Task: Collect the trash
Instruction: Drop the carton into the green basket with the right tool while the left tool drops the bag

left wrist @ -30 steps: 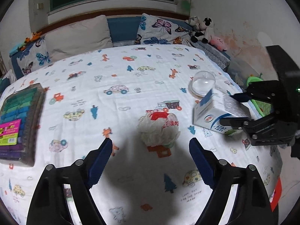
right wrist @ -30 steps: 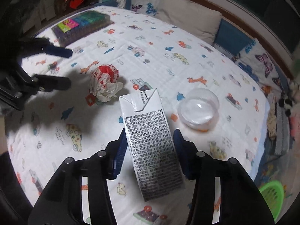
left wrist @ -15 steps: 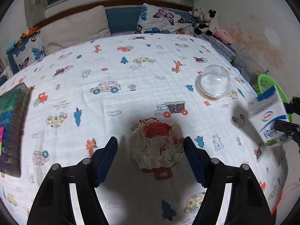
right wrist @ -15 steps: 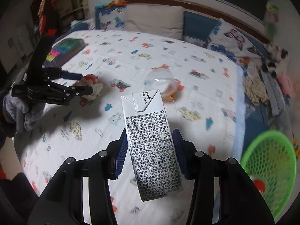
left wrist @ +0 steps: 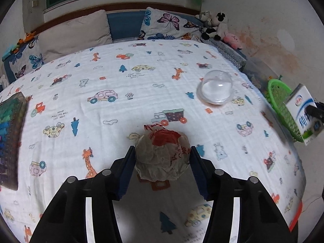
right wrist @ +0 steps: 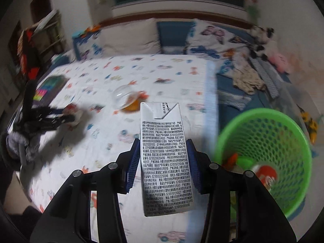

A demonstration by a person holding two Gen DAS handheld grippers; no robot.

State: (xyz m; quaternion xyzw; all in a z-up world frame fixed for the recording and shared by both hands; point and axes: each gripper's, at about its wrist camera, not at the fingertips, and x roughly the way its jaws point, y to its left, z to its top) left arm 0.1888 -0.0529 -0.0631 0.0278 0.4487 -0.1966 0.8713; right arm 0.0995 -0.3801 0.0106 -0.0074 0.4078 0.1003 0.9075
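A crumpled white and red wrapper [left wrist: 162,156] lies on the patterned bed sheet [left wrist: 121,111]. My left gripper [left wrist: 162,148] straddles it, jaws closing, both blue pads touching its sides. My right gripper [right wrist: 164,141] is shut on a white milk carton [right wrist: 164,151], its jaws closing tighter, and holds it upright in the air just left of a green mesh basket [right wrist: 263,151]. In the left wrist view, carton [left wrist: 303,111] and basket [left wrist: 281,101] sit off the bed's right edge. A clear plastic dome [left wrist: 216,87] rests on the sheet.
A flat box of coloured pieces [left wrist: 10,137] lies at the bed's left edge. Pillows [left wrist: 77,34] and plush toys [left wrist: 216,26] line the headboard. The basket holds a red item [right wrist: 265,174]. Loose clothes [right wrist: 247,79] lie beside the bed, above the basket.
The left jaws have closed in from wide apart onto the wrapper. The right gripper has carried the carton off the bed to beside the green basket, rolling as it went.
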